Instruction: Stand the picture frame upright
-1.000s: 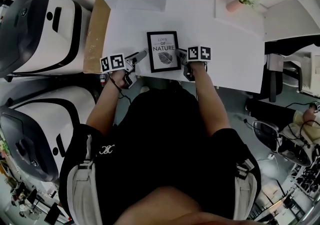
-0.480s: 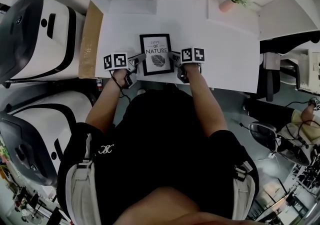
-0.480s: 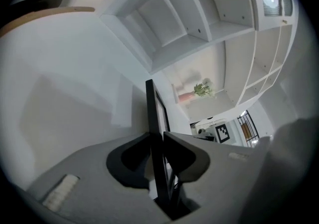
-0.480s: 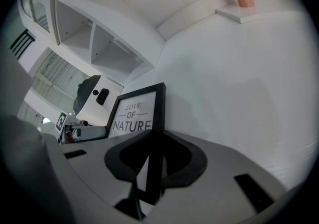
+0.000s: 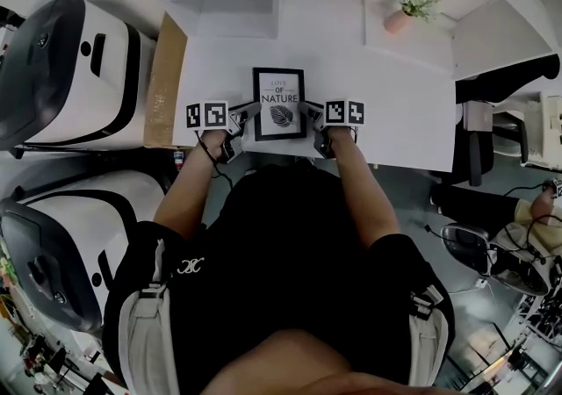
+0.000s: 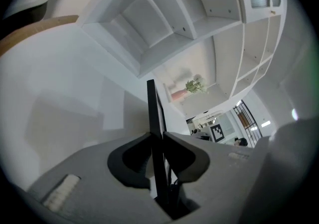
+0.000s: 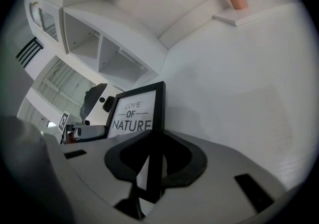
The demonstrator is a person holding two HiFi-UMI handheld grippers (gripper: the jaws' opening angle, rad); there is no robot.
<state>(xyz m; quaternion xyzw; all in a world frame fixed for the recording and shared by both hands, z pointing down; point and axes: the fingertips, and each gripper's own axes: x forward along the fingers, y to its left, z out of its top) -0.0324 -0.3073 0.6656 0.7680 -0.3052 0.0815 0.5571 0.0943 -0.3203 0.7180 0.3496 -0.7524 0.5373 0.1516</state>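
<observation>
Grippers come first, close to the person. The left gripper (image 5: 253,110) is at 9 o'clock of the frame (image 5: 279,104). Its jaws are closing, with the frame's thin black side between them and touching them. The right gripper (image 5: 306,107), at 3 o'clock, is clamped on the other side.

The frame is near the front edge of the table (image 5: 395,104), at 12 o'clock from the person. It looks tipped up, but I think it cannot stand alone yet. It has to be set down on its bottom, then let go.

The frame is flat and hard, with a black rim and a smooth white picture of words and a leaf. The table is plain, smooth and white. Far off at 1 o'clock is a round pink vase (image 5: 397,21) with little flowers. Boxy white shelves (image 6: 164,24) are behind.
</observation>
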